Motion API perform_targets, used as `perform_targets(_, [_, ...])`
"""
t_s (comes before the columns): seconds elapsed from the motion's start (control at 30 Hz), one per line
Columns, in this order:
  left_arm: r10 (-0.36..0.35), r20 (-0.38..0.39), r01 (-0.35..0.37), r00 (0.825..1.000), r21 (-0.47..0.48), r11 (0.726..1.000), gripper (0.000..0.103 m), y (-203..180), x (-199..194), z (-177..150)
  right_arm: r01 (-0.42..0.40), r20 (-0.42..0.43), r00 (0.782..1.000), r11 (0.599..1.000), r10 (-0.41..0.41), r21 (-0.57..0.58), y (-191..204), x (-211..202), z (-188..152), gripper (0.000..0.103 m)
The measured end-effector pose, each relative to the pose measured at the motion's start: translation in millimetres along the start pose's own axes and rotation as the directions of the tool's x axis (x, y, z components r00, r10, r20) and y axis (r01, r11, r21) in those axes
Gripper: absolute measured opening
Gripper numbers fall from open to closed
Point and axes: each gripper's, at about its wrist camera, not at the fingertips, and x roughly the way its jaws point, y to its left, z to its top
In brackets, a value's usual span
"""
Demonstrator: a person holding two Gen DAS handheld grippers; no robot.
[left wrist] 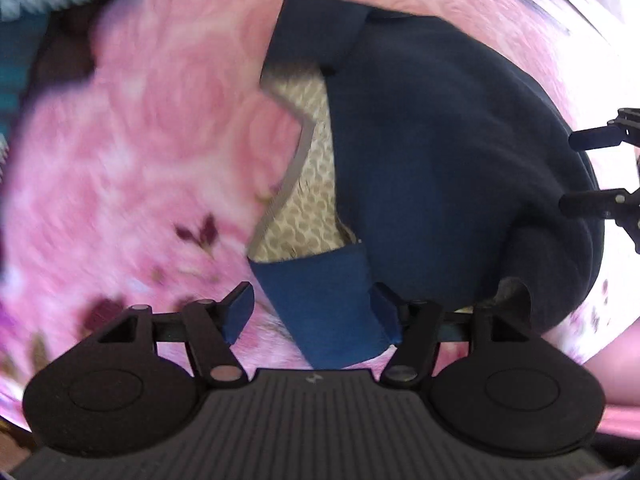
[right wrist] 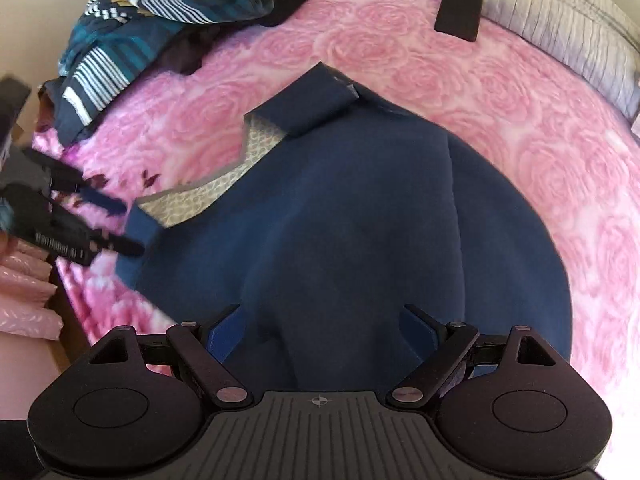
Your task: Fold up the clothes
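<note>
Left gripper (left wrist: 314, 314) points steeply down at the bed, jaws parted, and a blue cuff (left wrist: 324, 300) of the navy garment (left wrist: 440, 168) lies right between the fingers; the right-hand pad looks to be touching the cloth, the left-hand pad stands clear of it, so nothing is pinched there. Over to the right gripper (right wrist: 320, 332): jaws spread wide, fingers hanging over the near edge of that same navy garment (right wrist: 340, 240), released, with no cloth nipped. The garment itself lies spread across the pink rose-patterned bedspread (right wrist: 520, 128), its body a broad dark sheet, and a beige patterned lining (right wrist: 188, 200) with a grey border peeks out along its left edge. At the far end a sleeve (right wrist: 316, 100) is doubled back on top of the body. From the right wrist view the left gripper (right wrist: 120, 224) shows at the left side of the garment, its fingers on either side of the cuff (right wrist: 140, 236). Beyond, at the far left of the bed, a heap of striped teal and dark clothes (right wrist: 160, 16) sits in a pile, well apart from the navy piece. A black phone-like slab (right wrist: 460, 10) rests near a grey pleated pillow (right wrist: 560, 20) at the far right.
</note>
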Motion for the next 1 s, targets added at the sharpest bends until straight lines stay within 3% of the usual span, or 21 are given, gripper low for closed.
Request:
perform_targets(0.1, [-0.018,-0.032,0.017,0.999,-0.045,0.999,0.057,1,17,-5,0.033,-0.005,0.999,0.999,-0.033,-0.039,-13,9,20,0.087])
perform_targets(0.13, [-0.019,-0.019,0.019,1.0,-0.038,0.999,0.041,-1,15,-7,0.041,-0.005,0.999,0.998,-0.041,-0.042,-17,14,29,0.087])
perform_targets(0.17, [-0.04,-0.007,0.04,0.999,-0.028,0.999,0.015,-2,13,-8,0.05,-0.002,0.999,0.998,-0.05,-0.047,-24,15,37,0.087])
perform_targets(0.2, [-0.058,0.008,0.059,0.998,-0.019,0.998,0.007,-2,9,-9,0.059,0.003,0.998,0.997,-0.059,-0.054,-30,17,47,0.087])
perform_targets(0.33, [-0.103,0.113,0.104,0.988,-0.002,0.995,0.005,6,-21,-9,0.075,0.033,0.997,0.989,-0.072,-0.13,-38,30,87,0.087])
perform_targets(0.47, [-0.092,0.149,0.087,0.985,0.044,0.995,0.005,20,-38,-11,0.052,0.058,0.998,0.957,-0.037,-0.286,-29,60,127,0.087])
perform_targets(0.7, [-0.05,0.152,0.041,0.987,0.059,0.997,0.002,29,-40,-33,0.03,0.025,1.0,0.79,-0.018,-0.612,-7,150,168,0.087])
perform_targets(0.77, [-0.031,0.159,0.026,0.987,0.036,0.999,0.002,36,-37,-38,-0.074,-0.05,0.997,0.833,0.056,-0.548,-16,161,173,0.086])
perform_targets(0.83, [-0.025,0.177,0.024,0.984,0.012,1.0,0.002,42,-38,-35,-0.179,-0.121,0.983,0.866,0.138,-0.468,-26,170,178,0.034])
perform_targets(0.9, [-0.022,0.196,0.022,0.98,0.005,1.0,0.002,43,-42,-31,-0.159,-0.093,0.987,0.882,0.132,-0.444,-31,154,174,0.007])
perform_targets(1.0, [-0.02,0.234,0.012,0.972,0.032,0.999,0.002,35,-53,-20,-0.16,0.002,0.985,0.911,0.174,-0.38,-48,106,167,0.007])
